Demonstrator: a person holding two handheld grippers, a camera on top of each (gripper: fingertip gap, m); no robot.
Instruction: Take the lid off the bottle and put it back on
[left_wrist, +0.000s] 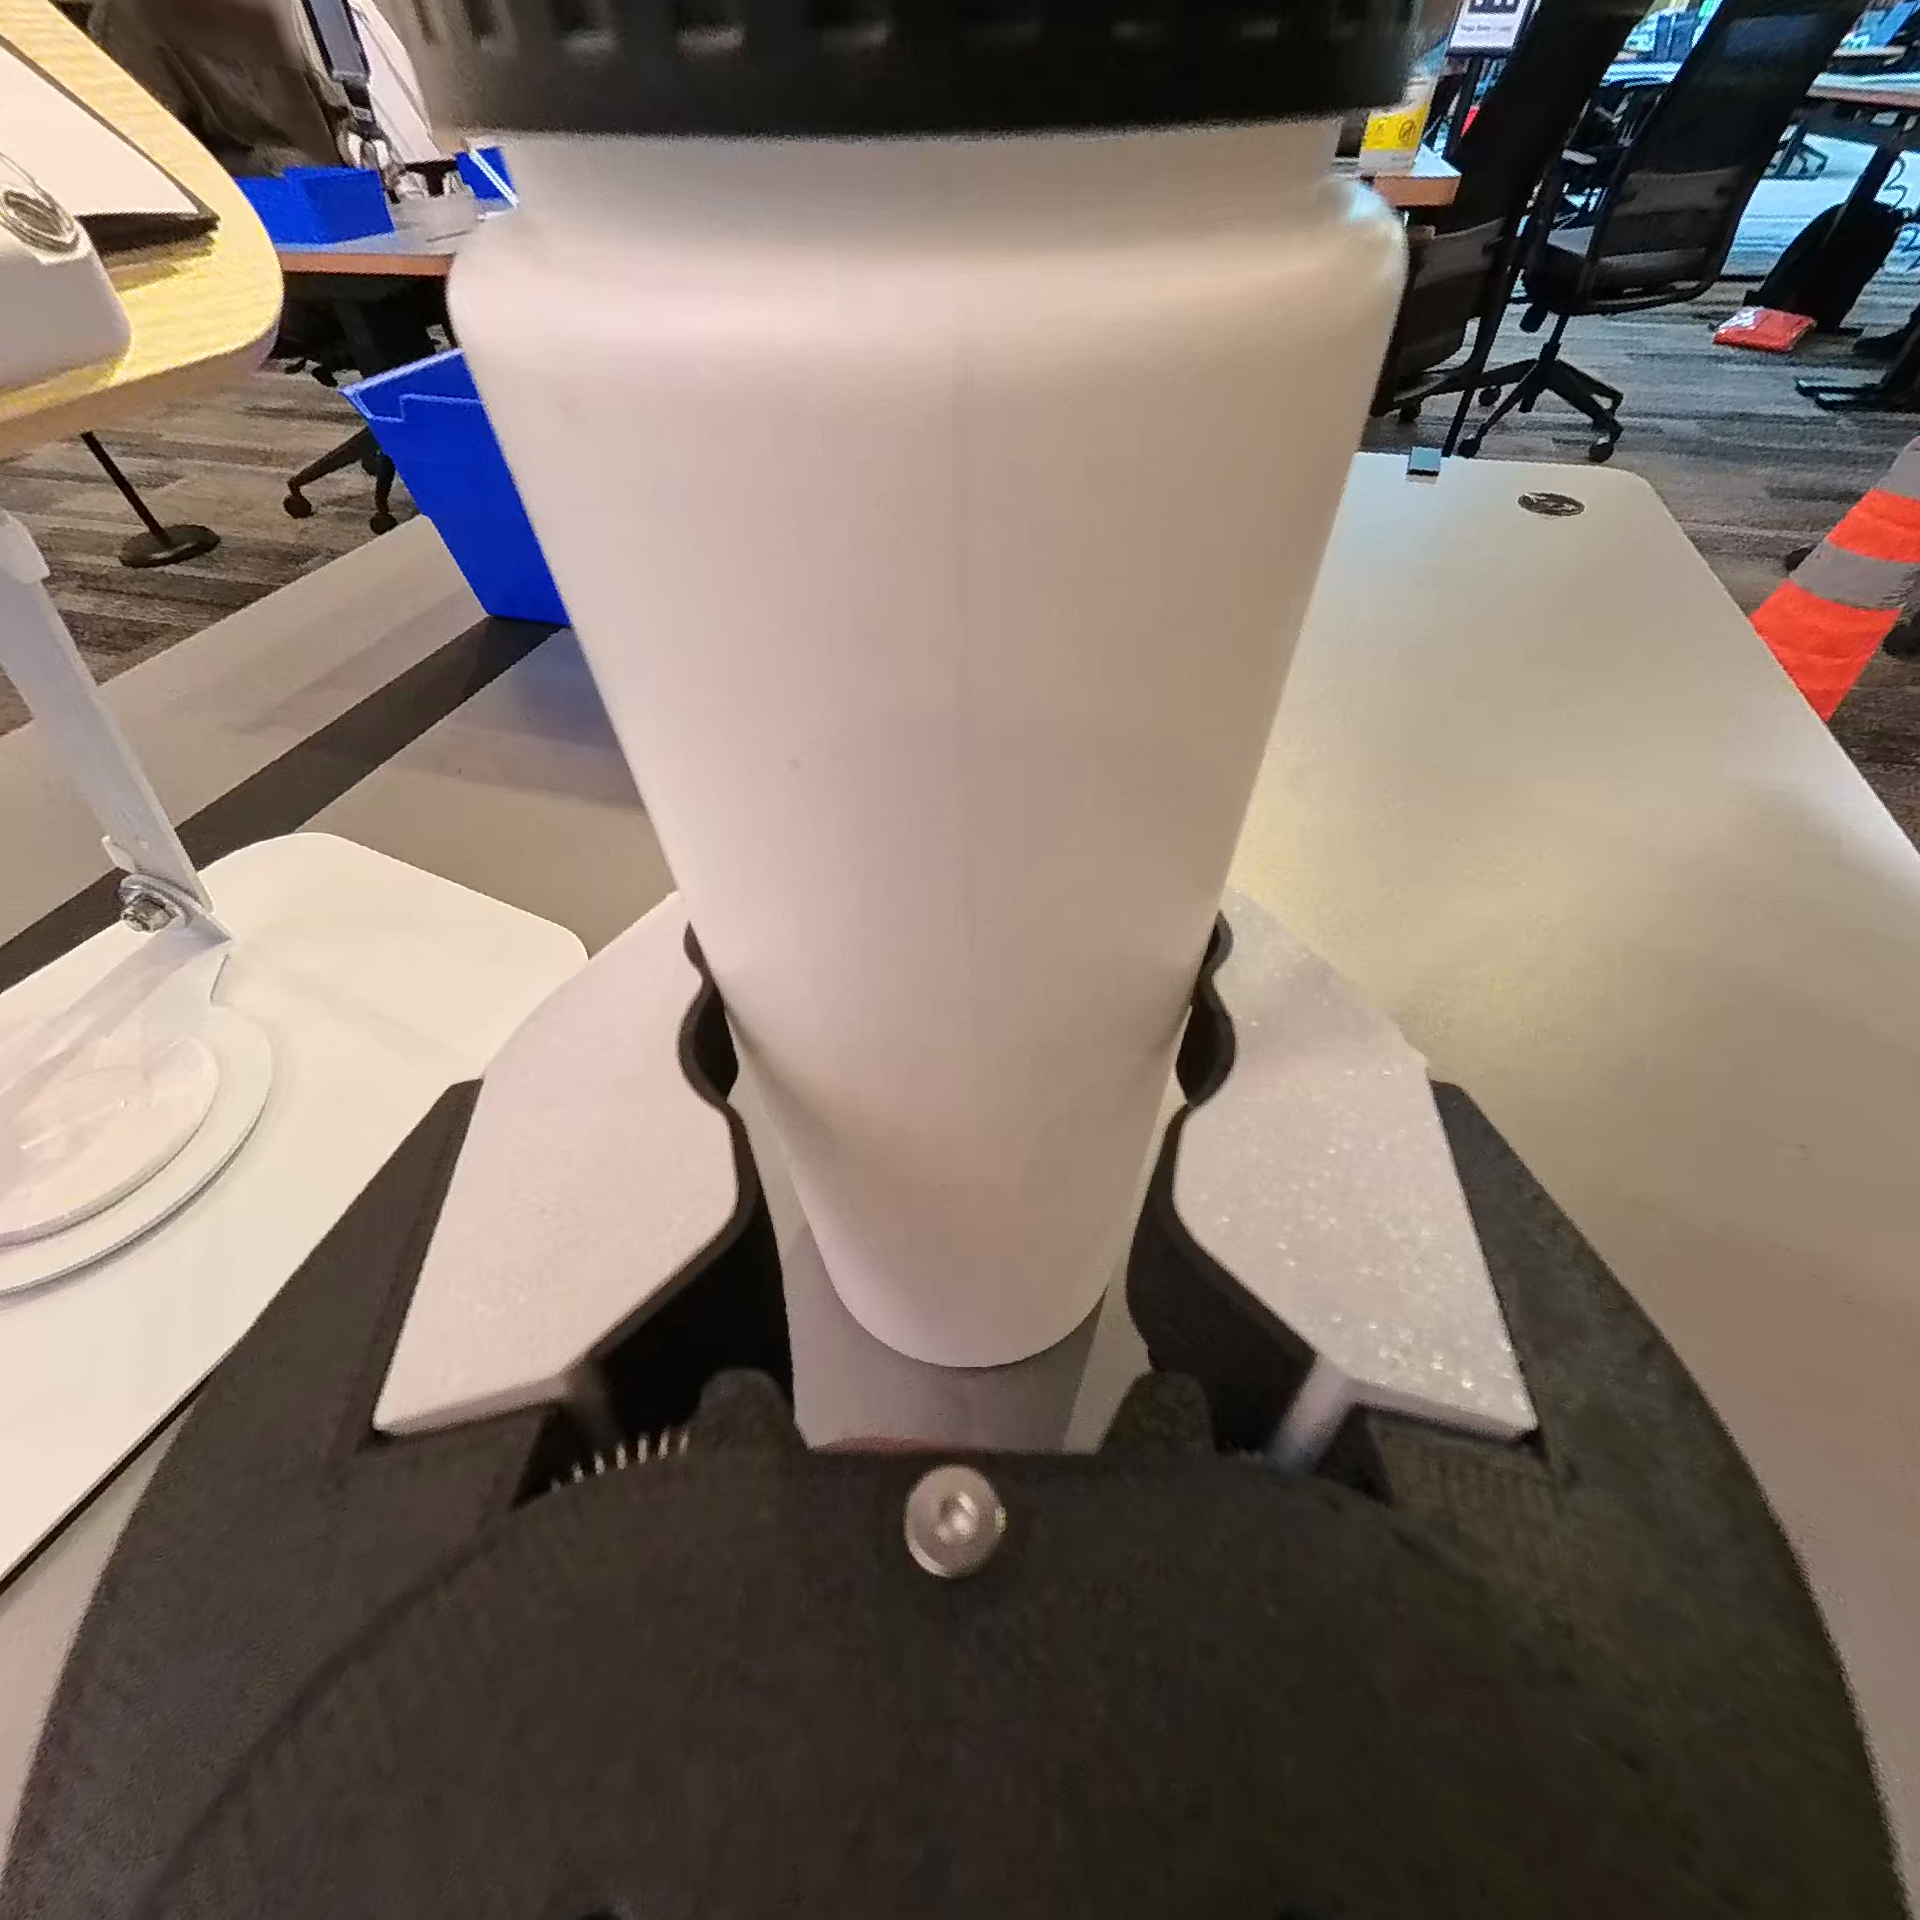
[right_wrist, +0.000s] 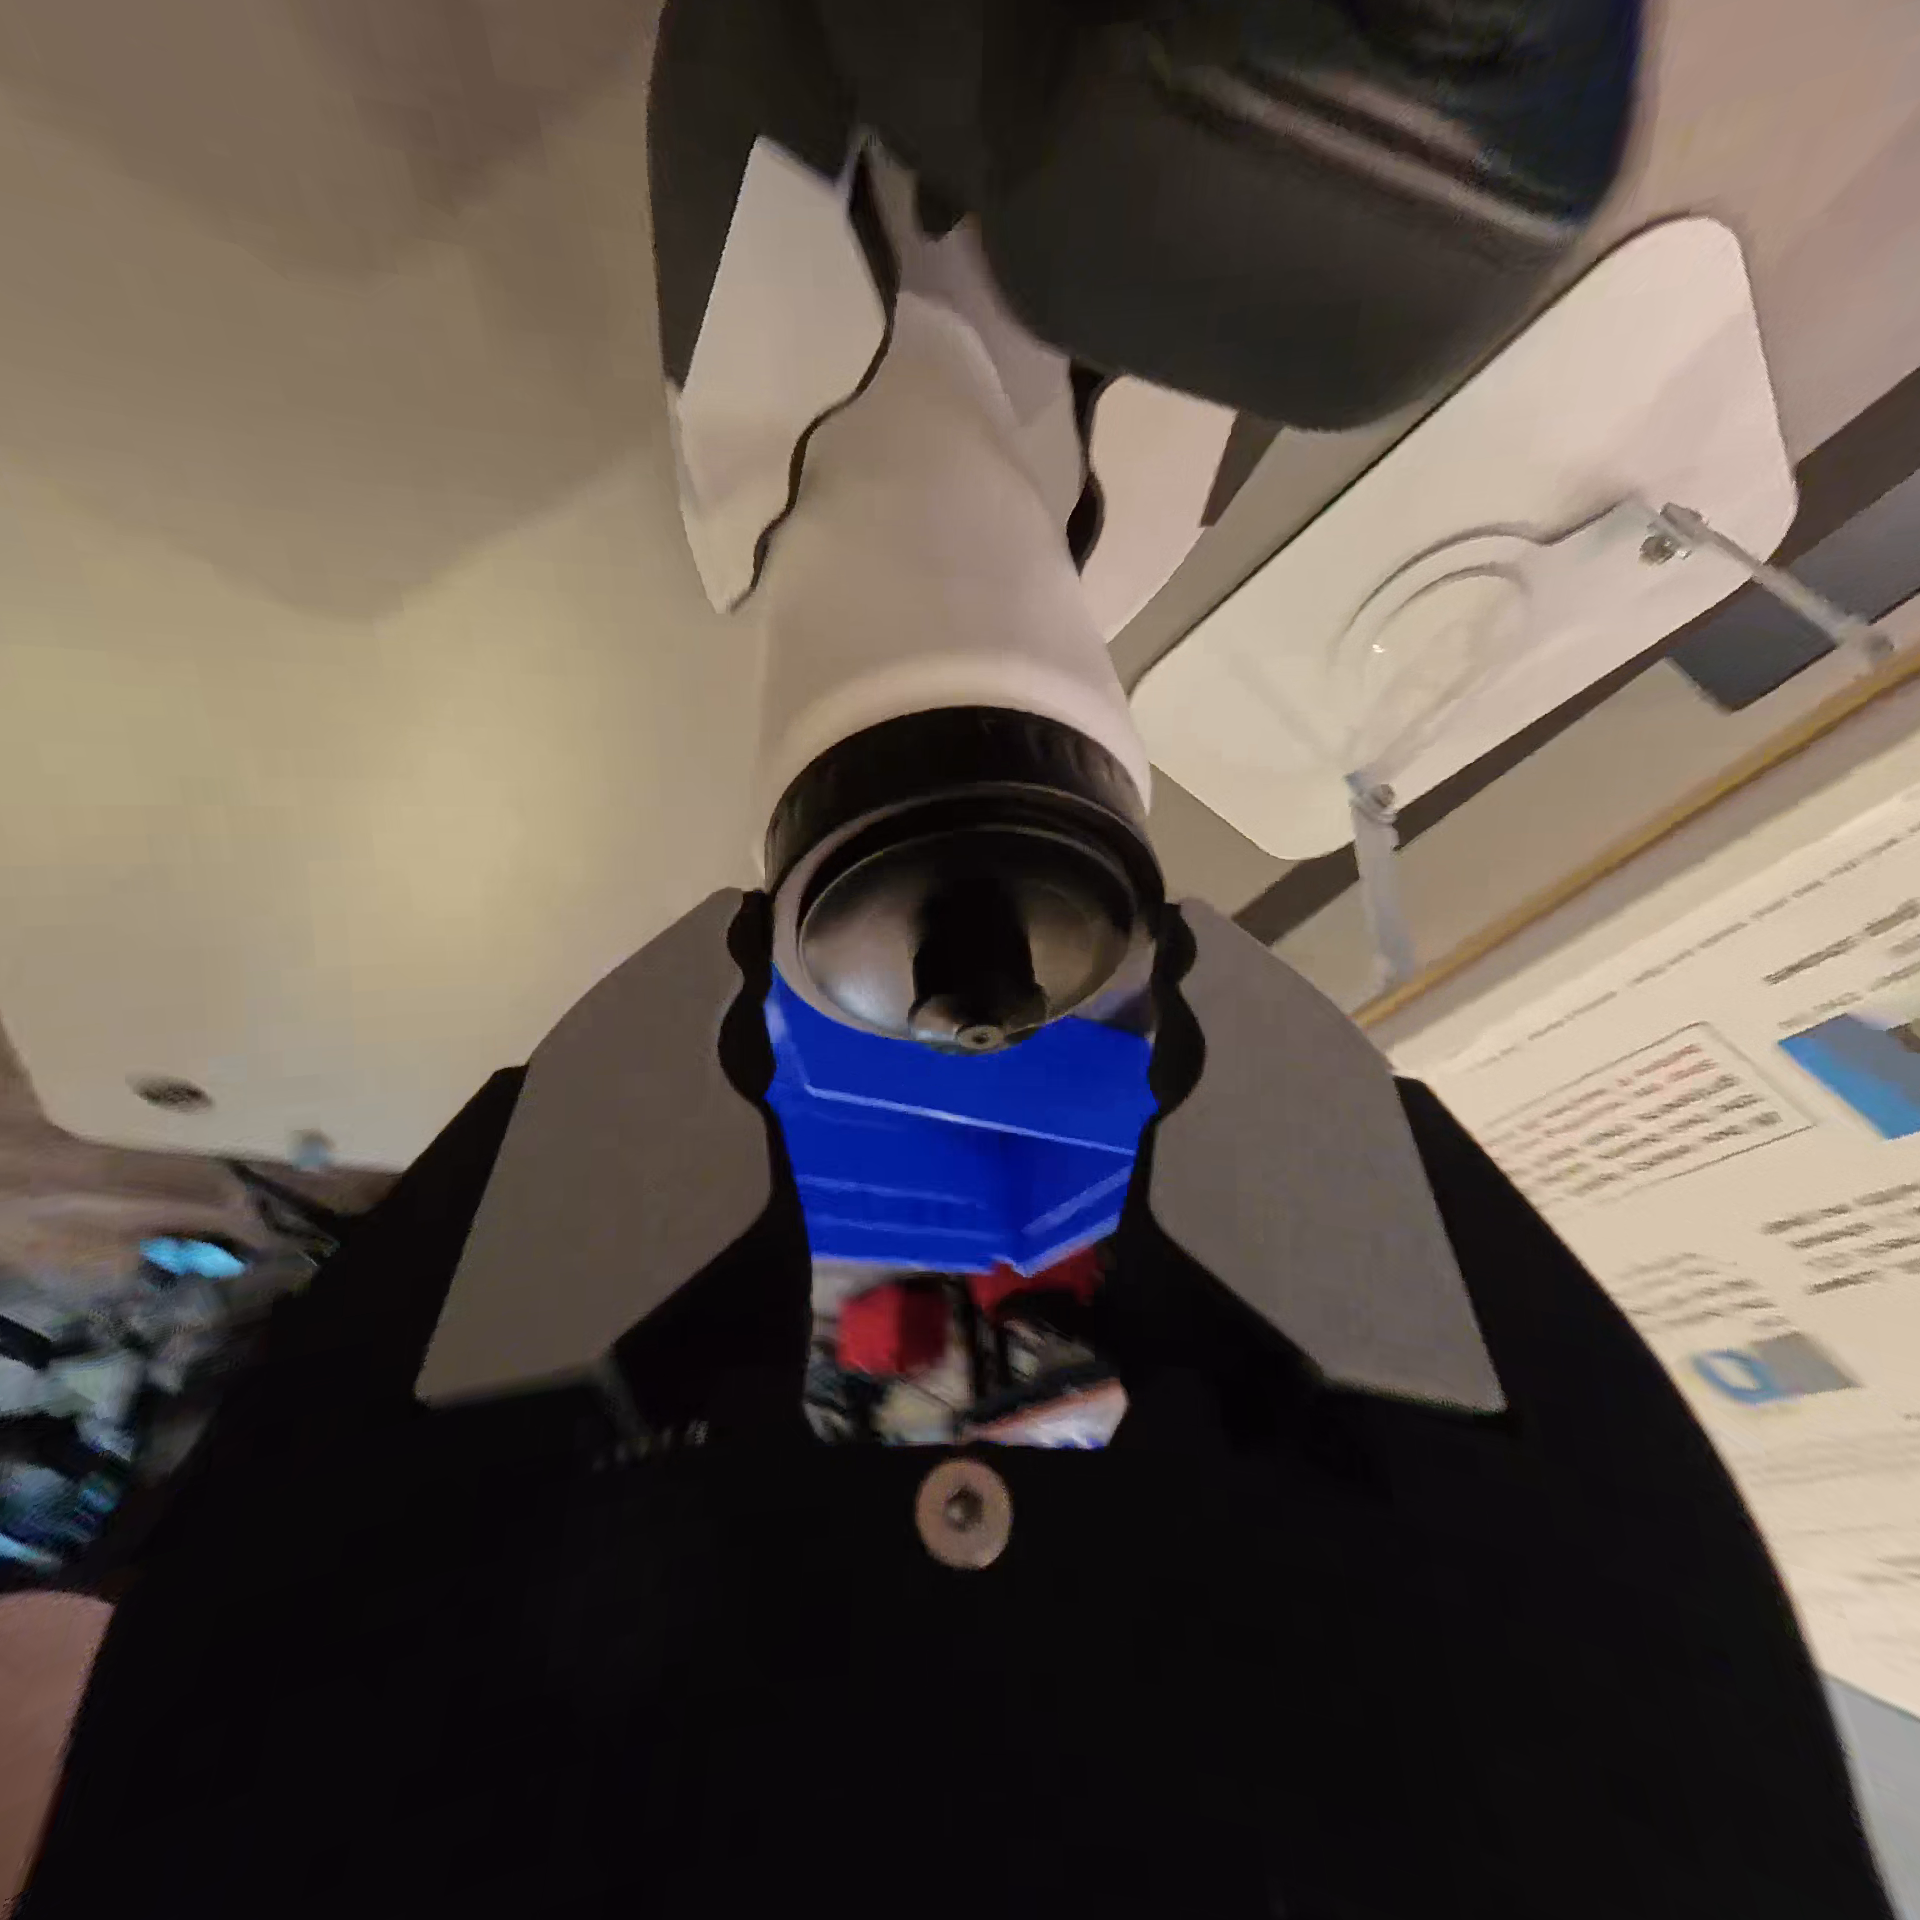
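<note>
Left claw (left_wrist: 951, 1039) of mine is clamped on the lower body of the white bottle (left_wrist: 935, 623), holding it just above the pale counter (left_wrist: 1558, 831). My right claw (right_wrist: 961, 961) reaches the black lid (right_wrist: 966, 831), which sits on the bottle's neck, one finger on each side of its rim; whether they actually press it, I cannot tell. Beside the bottle a white stand base (left_wrist: 312, 1039) rests on the counter.

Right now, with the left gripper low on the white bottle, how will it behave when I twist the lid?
The bottle looks smooth and matte, so it may spin between the left gripper's fingers. Held near its base, it could lever sideways. The ribbed black lid should give the right gripper decent purchase.
</note>
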